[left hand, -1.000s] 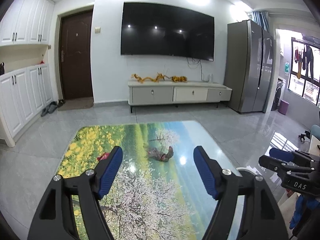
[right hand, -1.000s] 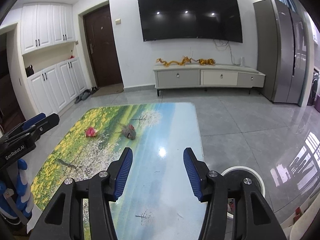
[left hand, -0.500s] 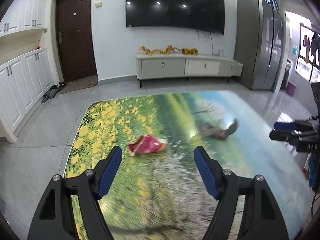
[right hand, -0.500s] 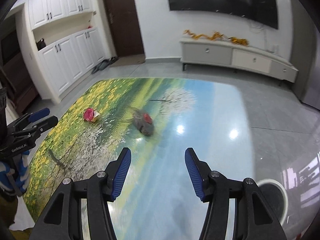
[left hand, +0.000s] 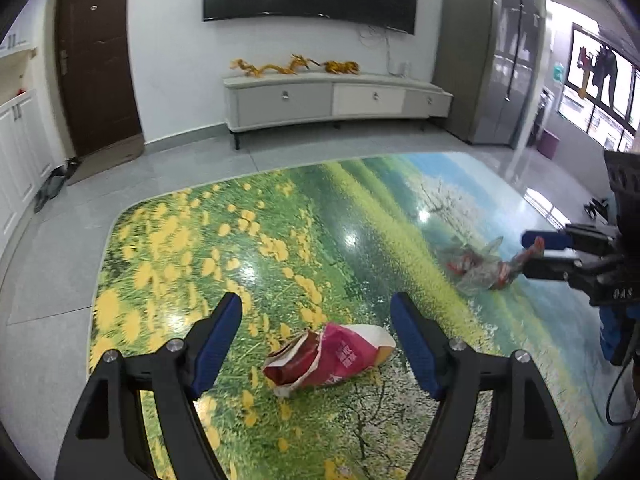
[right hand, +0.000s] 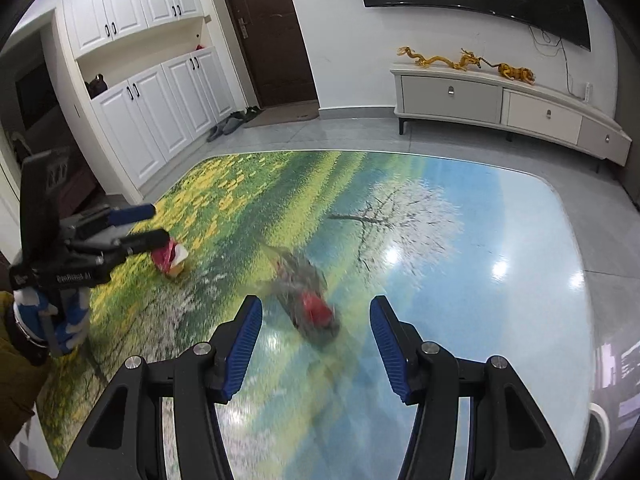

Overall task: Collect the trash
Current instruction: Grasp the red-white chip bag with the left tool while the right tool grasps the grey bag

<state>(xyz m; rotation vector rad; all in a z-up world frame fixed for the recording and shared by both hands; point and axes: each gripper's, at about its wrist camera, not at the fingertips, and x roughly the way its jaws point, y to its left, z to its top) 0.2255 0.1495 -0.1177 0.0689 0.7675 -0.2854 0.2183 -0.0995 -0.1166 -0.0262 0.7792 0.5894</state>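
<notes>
A crumpled red and white wrapper (left hand: pixel 328 354) lies on the glossy landscape-print table (left hand: pixel 280 240). My left gripper (left hand: pixel 318 320) is open, its blue pads on either side of the wrapper and just above it. A crumpled grey wrapper with a red patch (right hand: pixel 308 300) lies further right on the table, also seen in the left wrist view (left hand: pixel 482 270). My right gripper (right hand: pixel 316 326) is open with this grey wrapper between its pads. The red wrapper also shows in the right wrist view (right hand: pixel 170 258), beside the left gripper (right hand: pixel 148 226).
The table (right hand: pixel 480 240) ends in rounded corners over a grey tiled floor. A white round bin rim (right hand: pixel 600 428) shows at the lower right. A TV cabinet (left hand: pixel 336 100), a fridge (left hand: pixel 488 56) and white cupboards (right hand: pixel 152 116) line the walls.
Both grippers have moved forward and down toward the table. The red wrapper now sits between the left pads, the grey wrapper between the right pads. Both stay open.
</notes>
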